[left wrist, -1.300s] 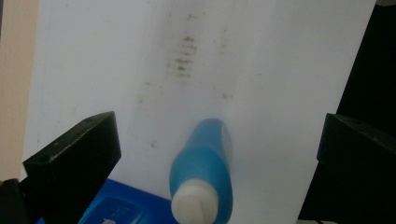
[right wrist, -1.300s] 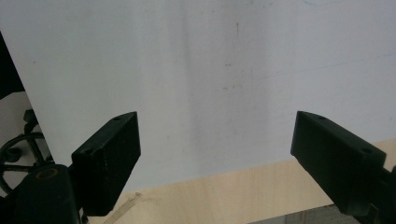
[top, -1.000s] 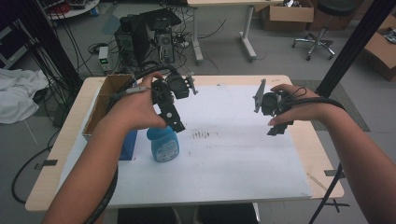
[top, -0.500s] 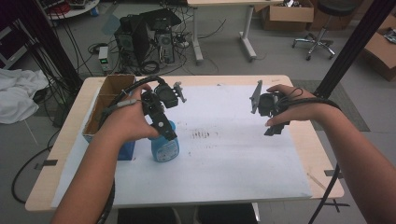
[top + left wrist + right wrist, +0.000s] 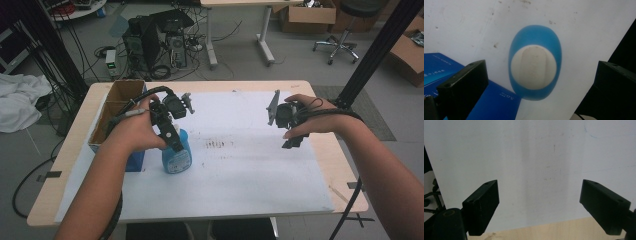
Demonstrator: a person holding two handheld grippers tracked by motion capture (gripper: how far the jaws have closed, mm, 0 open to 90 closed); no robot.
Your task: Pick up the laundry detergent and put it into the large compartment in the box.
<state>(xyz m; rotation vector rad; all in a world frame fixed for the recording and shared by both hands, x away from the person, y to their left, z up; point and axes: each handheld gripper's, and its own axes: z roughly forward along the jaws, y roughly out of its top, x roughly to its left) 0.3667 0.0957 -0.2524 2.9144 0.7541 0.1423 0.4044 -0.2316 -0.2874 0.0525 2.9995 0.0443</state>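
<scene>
A blue spray bottle [image 5: 177, 157] with a white cap [image 5: 533, 67] stands upright on the white sheet [image 5: 240, 170], left of the middle. My left gripper [image 5: 174, 142] hangs right above it, pointing down. In the left gripper view the left gripper [image 5: 540, 67] is open, one jaw on each side of the bottle [image 5: 535, 35], well apart from it. My right gripper [image 5: 291, 141] hovers over the right part of the sheet. In the right gripper view the right gripper [image 5: 539, 183] is open, with only the sheet [image 5: 536, 157] between its jaws.
An open cardboard box [image 5: 116, 107] sits at the table's left edge. A flat blue box [image 5: 135, 161] lies just left of the bottle, also seen as the blue box [image 5: 496, 102]. The wooden table edge [image 5: 549, 230] is close under the right gripper. Faint marks [image 5: 219, 145] dot the sheet's middle.
My left hand has drawn the left gripper toward the person and down over the bottle. The right gripper has barely shifted. The bottle has not moved.
</scene>
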